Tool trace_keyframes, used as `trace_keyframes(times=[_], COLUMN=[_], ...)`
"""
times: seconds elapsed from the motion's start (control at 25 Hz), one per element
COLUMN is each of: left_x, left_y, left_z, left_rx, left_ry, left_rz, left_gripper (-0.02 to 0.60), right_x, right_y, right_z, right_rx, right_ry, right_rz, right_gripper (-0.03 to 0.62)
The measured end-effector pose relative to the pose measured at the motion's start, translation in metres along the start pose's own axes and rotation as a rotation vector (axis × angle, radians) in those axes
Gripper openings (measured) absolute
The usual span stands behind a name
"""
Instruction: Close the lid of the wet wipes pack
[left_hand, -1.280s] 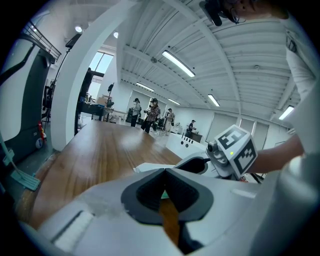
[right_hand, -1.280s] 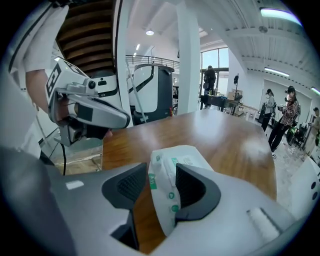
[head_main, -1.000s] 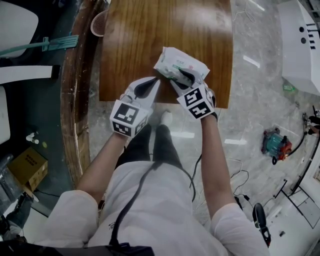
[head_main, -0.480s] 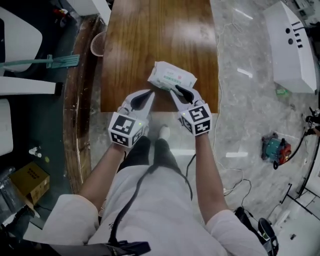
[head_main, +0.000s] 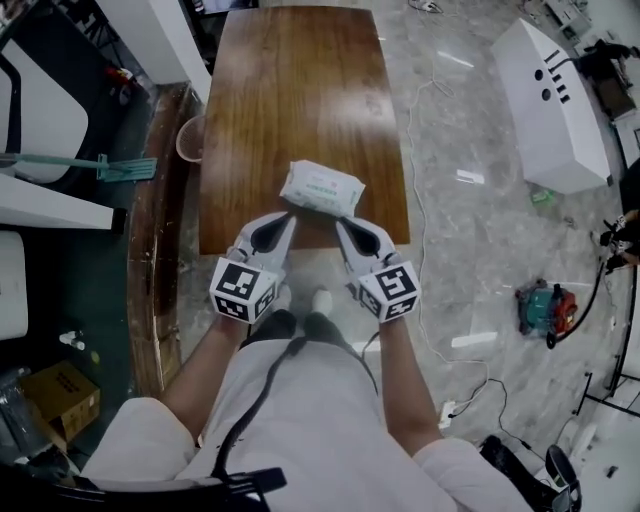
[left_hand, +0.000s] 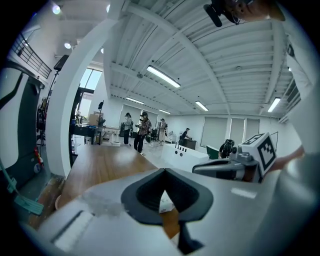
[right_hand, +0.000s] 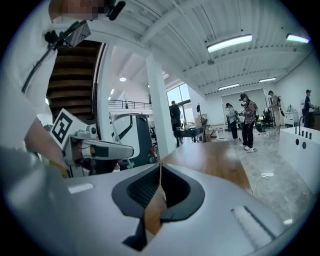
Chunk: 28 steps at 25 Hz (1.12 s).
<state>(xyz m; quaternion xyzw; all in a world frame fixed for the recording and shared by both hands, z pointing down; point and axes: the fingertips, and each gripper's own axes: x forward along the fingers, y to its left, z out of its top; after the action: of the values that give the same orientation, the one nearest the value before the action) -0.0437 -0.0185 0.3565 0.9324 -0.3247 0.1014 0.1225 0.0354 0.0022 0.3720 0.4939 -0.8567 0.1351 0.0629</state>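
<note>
Left gripper (head_main: 285, 220): pressed together at the tips, nothing between them. It sits on the near-left side of the wet wipes pack (head_main: 322, 187) and angles inward toward it. Its marker cube (head_main: 243, 290) trails back toward the person.

Right gripper (head_main: 342, 224): pressed together, nothing pinched. It sits on the near-right side of the pack and angles inward the other way, so the two grippers form a V opening toward the person. Neither tip appears to touch the pack.

Both forearms are bare, stretched forward and converging toward the pack. In each gripper view the gripper points only slightly downward.

The pack lies flat on the wooden surface (head_main: 300, 80), printed face up, close to the surface's near edge. Its long axis runs across the surface's width, with the right end turned a little nearer the person. No flap shows raised, though the lid itself is too small to make out.

Well left of the pack, a teal broom (head_main: 110, 168) lies on the floor.
</note>
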Motion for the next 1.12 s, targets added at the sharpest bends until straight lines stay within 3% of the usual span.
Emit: trace_keyframes(times=[0.44,1.12], left_x=[-0.021,-0.035], left_y=[-0.025,-0.022], left_z=[0.04,0.073], left_rx=[0.054,0.085], left_ry=[-0.065,-0.127], left_rz=[-0.023,-0.025], left_gripper=[0.003,0.003], right_x=[-0.044,-0.062], right_y=[0.023,0.024], right_z=[0.046,0.068], right_rx=[-0.049,-0.035], right_ry=[-0.1,-0.156], right_rz=[0.0,-0.037], right_gripper=[0.009,0.009])
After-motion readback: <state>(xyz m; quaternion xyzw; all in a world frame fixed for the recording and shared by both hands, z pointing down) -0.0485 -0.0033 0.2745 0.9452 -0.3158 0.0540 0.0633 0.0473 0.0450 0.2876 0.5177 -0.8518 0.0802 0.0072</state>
